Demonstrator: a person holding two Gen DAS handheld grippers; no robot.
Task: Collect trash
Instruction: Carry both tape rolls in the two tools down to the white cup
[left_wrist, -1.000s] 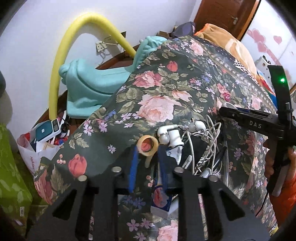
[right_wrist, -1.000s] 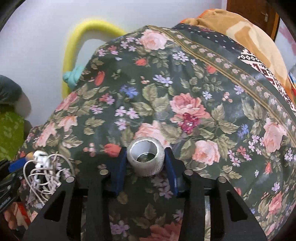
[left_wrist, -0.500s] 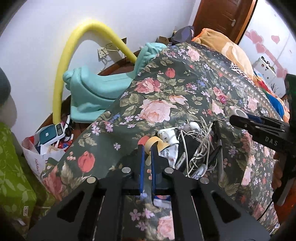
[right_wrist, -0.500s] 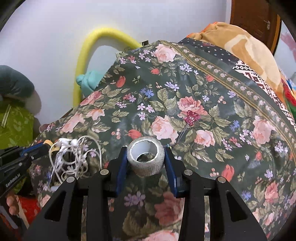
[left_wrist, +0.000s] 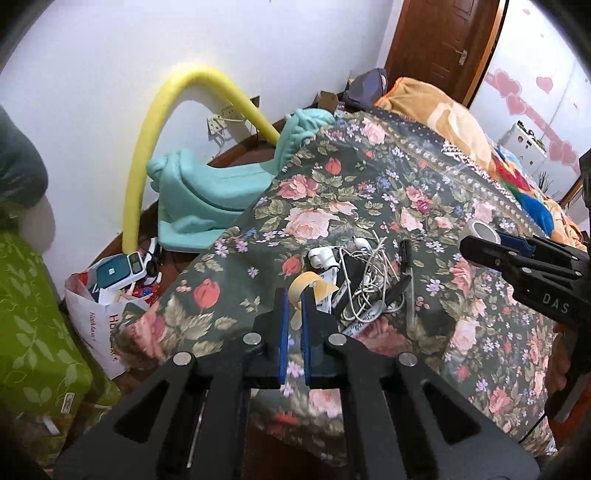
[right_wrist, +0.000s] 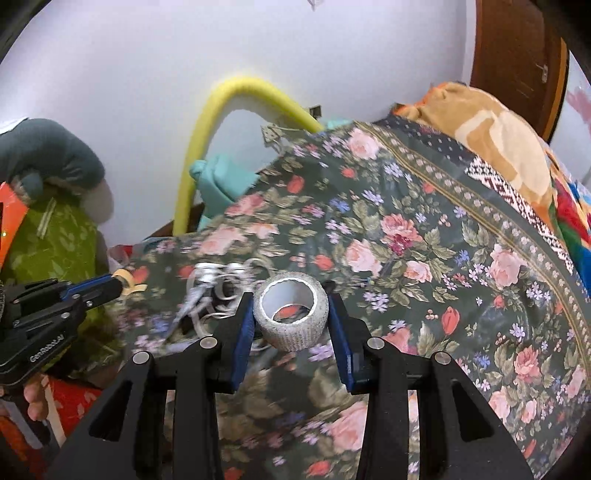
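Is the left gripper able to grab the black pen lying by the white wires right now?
Probably not yet. The left gripper has its jaws shut on a tan tape roll, so it is full. The black pen lies uncovered on the flowery cover beside the white wires.

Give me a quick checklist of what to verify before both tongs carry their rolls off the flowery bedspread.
1. Left tongs shut on the yellow tape roll: ok.
2. Right tongs clamp the grey bandage roll on both sides: ok.
3. Grey roll lifted off the bedspread: ok, as far as the view shows.
4. Yellow roll free of the white cable tangle: cannot tell.
5. Pen and cables left on the bed: ok.
6. Trash container in sight: cannot tell; only a white bag of items on the floor.
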